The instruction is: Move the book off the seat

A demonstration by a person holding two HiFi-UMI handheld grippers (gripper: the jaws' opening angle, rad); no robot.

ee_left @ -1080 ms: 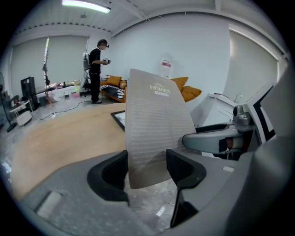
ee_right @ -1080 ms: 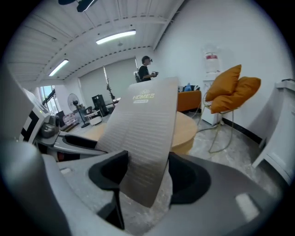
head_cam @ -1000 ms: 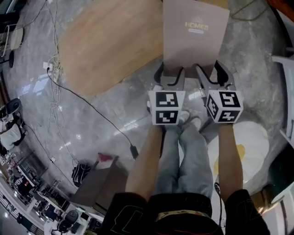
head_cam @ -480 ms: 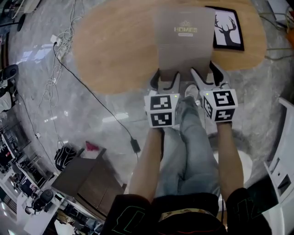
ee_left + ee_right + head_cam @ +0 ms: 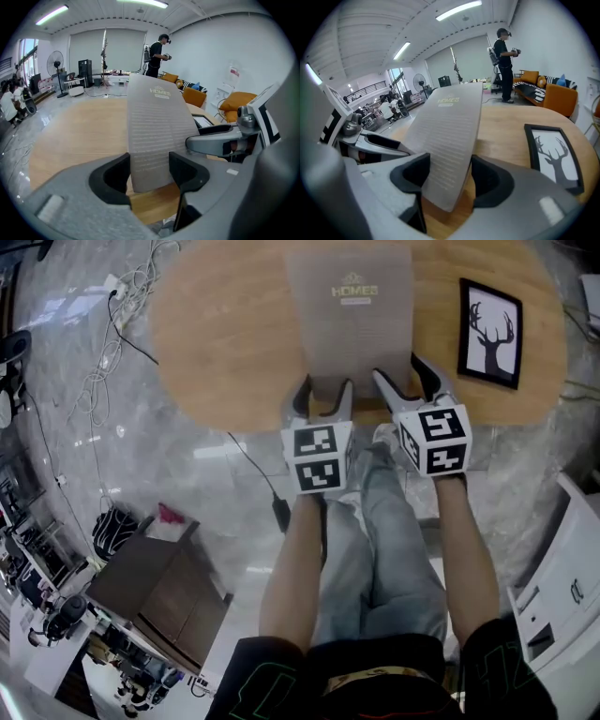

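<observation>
Since the earlier frames the book point(image 5: 349, 315) and both grippers have swung from over the marble floor to over the oval wooden table point(image 5: 225, 343); a framed deer picture point(image 5: 488, 332) has come fully into view. Left gripper point(image 5: 323, 395) has its jaws closed on the book's near end, left corner; in the left gripper view the grey ribbed cover fills the gap between both black pads. Right gripper point(image 5: 405, 381) is clamped on the near end's right corner the same way, with the cover wedged pad to pad in the right gripper view. The grippers sit side by side, close together. The book runs straight ahead of both grippers, cover up, "HOMES" printed at the far end, and is held out over the table top; contact with the wood can't be told. The deer picture lies flat on the table, right of the right gripper and just beside the book's right edge. A person point(image 5: 505, 65) stands far ahead, beyond the table.
</observation>
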